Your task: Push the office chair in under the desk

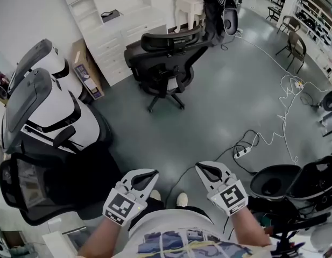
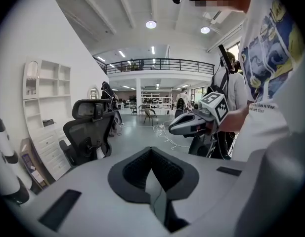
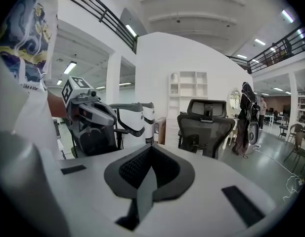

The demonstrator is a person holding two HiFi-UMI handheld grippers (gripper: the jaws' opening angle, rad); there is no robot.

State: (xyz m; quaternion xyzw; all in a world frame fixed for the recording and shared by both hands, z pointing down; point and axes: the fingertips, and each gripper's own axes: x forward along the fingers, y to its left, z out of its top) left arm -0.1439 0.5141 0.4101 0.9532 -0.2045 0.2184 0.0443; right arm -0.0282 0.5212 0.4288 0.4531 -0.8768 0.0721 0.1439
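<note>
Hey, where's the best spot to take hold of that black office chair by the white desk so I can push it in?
Take the top of the backrest, just below the headrest, coming from behind. The black office chair shows its back to you and its seat appears to point toward the white desk, so a push there would likely roll it straight in.

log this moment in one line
left gripper: shut, empty | right gripper: shut, empty | black office chair: untouched, ahead on floor

The right gripper [image 3: 151, 154] has its jaws together; the black office chair [image 3: 206, 127] stands well beyond it.
</note>
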